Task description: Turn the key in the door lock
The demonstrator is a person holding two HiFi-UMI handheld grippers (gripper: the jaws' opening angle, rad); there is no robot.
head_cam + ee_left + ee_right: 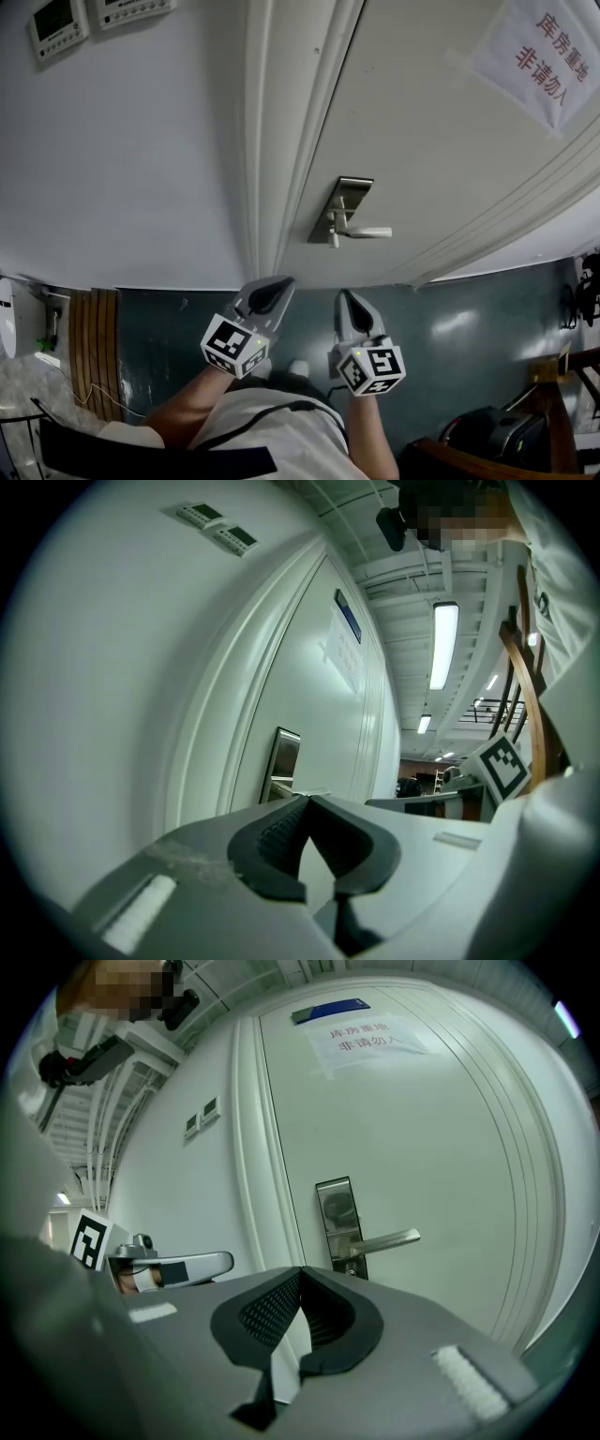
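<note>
A steel lock plate (349, 202) with a lever handle (367, 232) sits on the white door (431, 141). A small stub (335, 240) hangs under the lever; whether it is a key I cannot tell. My left gripper (277, 283) and right gripper (345, 296) are side by side below the lock, short of the door, both shut and empty. In the right gripper view the lock plate (337, 1215) and lever (386, 1240) lie just past the closed tips of the right gripper (301, 1270), with the left gripper (178, 1266) at the left. From the left gripper (307, 799), the plate (284, 759) shows edge-on.
The door frame (267, 141) runs left of the lock, with a white wall and control panels (58, 26) beyond. A paper notice (542, 56) hangs on the door. A slatted wooden piece (94, 337) stands on the floor at left, a chair and dark bag (492, 433) at right.
</note>
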